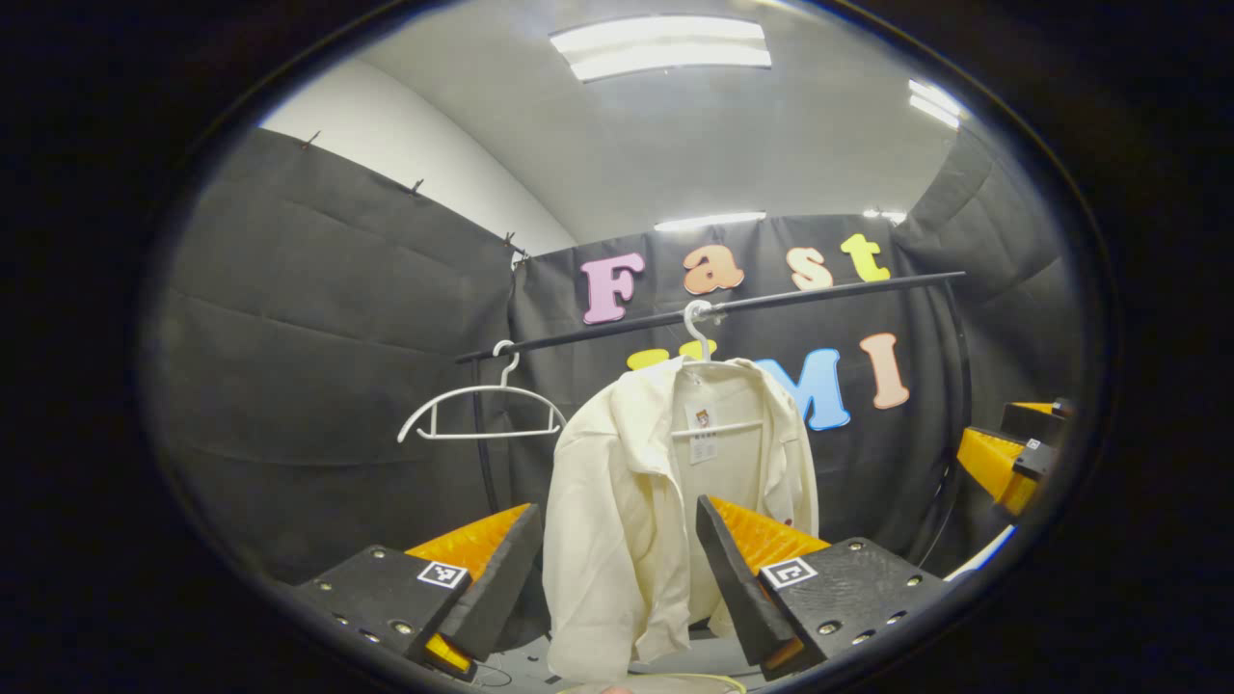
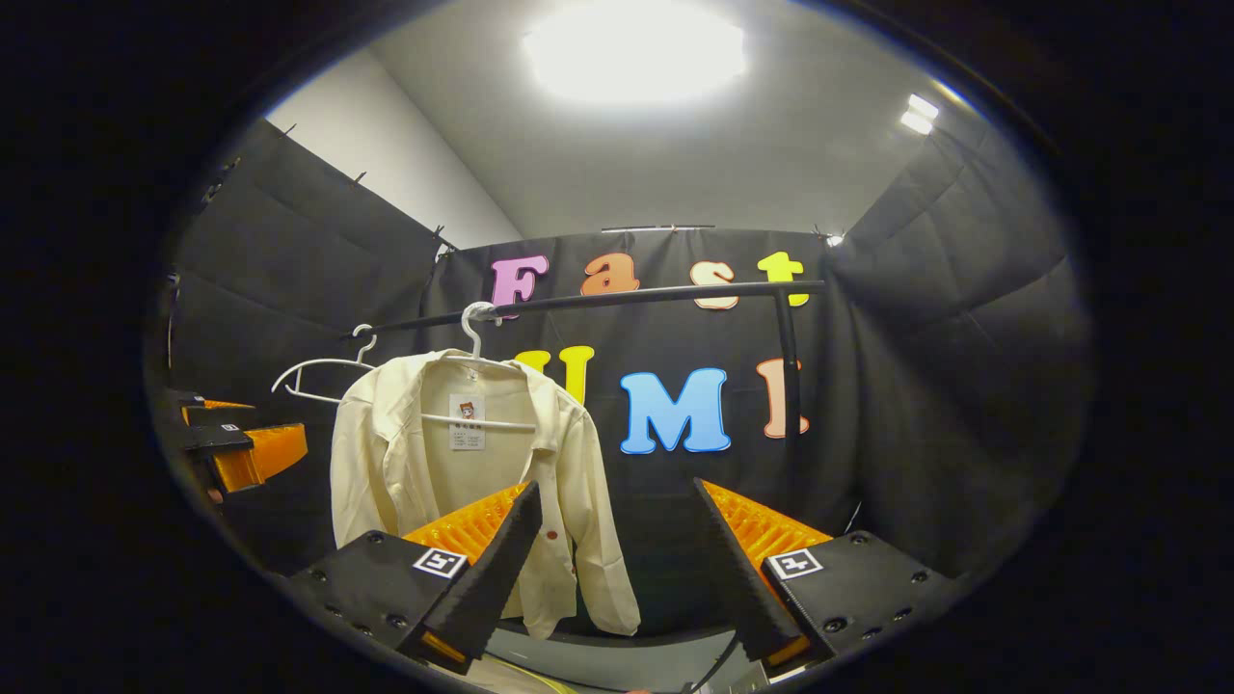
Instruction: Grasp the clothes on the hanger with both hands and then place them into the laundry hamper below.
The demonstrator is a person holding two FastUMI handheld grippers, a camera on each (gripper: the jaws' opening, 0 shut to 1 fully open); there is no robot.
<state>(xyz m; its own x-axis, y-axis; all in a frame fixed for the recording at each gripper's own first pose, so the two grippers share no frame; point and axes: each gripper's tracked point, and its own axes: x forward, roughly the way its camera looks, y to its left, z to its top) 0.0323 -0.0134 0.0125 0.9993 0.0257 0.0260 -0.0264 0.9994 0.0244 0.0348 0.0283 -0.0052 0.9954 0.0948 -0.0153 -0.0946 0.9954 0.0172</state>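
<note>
Black cloth walls (image 1: pixel 318 366), ceiling lights (image 1: pixel 665 43)

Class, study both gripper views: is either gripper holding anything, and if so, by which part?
Nothing is held. Both the left gripper and right gripper have open jaws, short of the cream shirt on its hanger.

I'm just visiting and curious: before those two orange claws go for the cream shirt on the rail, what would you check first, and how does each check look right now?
1. Left gripper open: ok, fingers spread wide.
2. Right gripper open: ok.
3. Shirt hanging on its white hanger from the rail: ok.
4. Left gripper lined up with the shirt: ok, cloth sits between its fingers, not yet touched.
5. Right gripper lined up: not ok, the shirt hangs off toward its left finger.
6. Hamper ready below: cannot tell.
7. Empty hanger clear of the shirt: ok, hangs apart.
</note>
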